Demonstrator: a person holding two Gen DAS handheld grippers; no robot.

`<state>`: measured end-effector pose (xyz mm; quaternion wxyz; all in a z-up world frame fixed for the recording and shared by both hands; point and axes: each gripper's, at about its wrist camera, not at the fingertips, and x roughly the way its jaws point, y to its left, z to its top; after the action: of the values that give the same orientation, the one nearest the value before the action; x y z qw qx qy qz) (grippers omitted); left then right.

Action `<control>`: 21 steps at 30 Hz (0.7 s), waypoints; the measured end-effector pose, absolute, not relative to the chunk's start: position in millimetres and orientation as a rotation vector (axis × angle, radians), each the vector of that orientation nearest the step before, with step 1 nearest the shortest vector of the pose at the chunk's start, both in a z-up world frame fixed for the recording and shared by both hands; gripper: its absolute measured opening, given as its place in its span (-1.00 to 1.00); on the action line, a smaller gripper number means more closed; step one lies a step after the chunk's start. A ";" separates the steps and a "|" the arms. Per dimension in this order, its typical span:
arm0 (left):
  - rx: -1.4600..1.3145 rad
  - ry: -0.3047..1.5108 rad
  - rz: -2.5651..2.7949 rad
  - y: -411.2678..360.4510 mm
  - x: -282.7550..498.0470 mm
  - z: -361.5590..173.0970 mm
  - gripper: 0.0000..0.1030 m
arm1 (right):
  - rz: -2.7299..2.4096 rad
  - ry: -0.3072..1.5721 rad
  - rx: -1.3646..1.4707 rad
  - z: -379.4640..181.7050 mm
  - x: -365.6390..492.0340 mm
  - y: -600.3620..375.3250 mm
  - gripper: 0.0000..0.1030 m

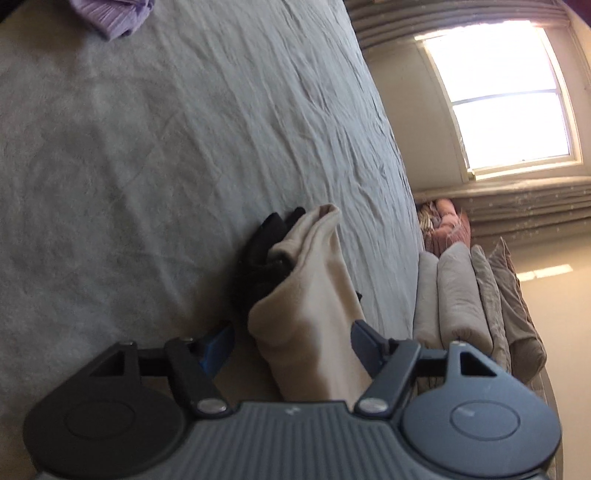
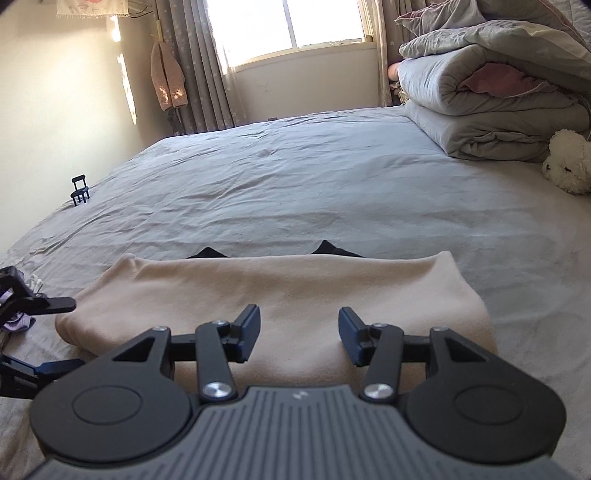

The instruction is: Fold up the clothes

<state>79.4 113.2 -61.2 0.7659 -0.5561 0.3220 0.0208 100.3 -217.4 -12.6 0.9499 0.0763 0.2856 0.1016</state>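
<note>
Beige garment flat on grey bedsheet; window beyond.

Home bedroom, wide bed in grey sheet, folded duvets, curtained window, plush toy

**Bedroom Tally: Three Garments, One Bed**

One beige garment, one black garment and one purple garment lie on one bed. Also counted: one plush toy, one miniature chair, one window, two grippers.
</note>
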 end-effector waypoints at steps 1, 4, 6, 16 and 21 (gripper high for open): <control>-1.204 0.671 0.064 109.8 80.1 -60.9 0.33 | 0.209 0.580 0.162 -13.6 100.5 -214.8 -0.01; -1.186 0.615 0.131 102.7 81.1 -63.1 -0.07 | 0.216 0.578 0.181 -16.6 100.8 -207.0 -0.01; -1.180 0.591 0.170 99.2 80.7 -66.3 -0.41 | 0.220 0.577 0.195 -18.6 101.1 -201.9 -0.05; -0.963 0.411 0.009 72.4 76.4 -10.8 -0.58 | 0.298 0.672 0.135 -38.4 114.3 -164.0 -0.53; -0.772 0.346 -0.127 29.4 79.3 35.1 -0.57 | 0.347 0.723 0.286 -25.2 114.1 -200.2 -0.53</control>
<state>79.3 29.4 35.1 0.9098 -0.3745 0.1678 -0.0616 114.1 -200.2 -25.2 0.9108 0.1388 0.3505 0.1685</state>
